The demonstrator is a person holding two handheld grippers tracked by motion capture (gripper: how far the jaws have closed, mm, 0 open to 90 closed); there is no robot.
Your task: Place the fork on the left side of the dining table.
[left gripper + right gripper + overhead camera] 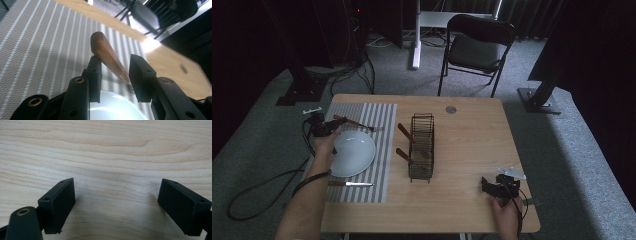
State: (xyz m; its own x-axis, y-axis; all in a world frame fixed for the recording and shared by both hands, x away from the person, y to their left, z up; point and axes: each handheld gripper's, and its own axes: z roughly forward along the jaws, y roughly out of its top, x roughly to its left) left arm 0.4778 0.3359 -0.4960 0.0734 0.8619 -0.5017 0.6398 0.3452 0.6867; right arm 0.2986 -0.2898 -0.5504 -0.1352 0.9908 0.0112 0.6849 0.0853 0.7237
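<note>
L gripper (pixel 113 68) loosened round fork (pixel 354 122) handle; R gripper (pixel 116 205) gaping, idle. Fork's light, stiff, slick wood—grab mid-handle.

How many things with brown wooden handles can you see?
4: a fork behind the plate, between the left gripper's fingers; a knife on the striped mat; two handles poking from the wire rack. More may be hidden inside.

The high view looks forward and down over the whole tabletop (pixel 472 150). The left gripper view skims close over the striped mat (pixel 37 50), which lies left of centre in the high view. The right gripper view faces bare wood closely.
</note>
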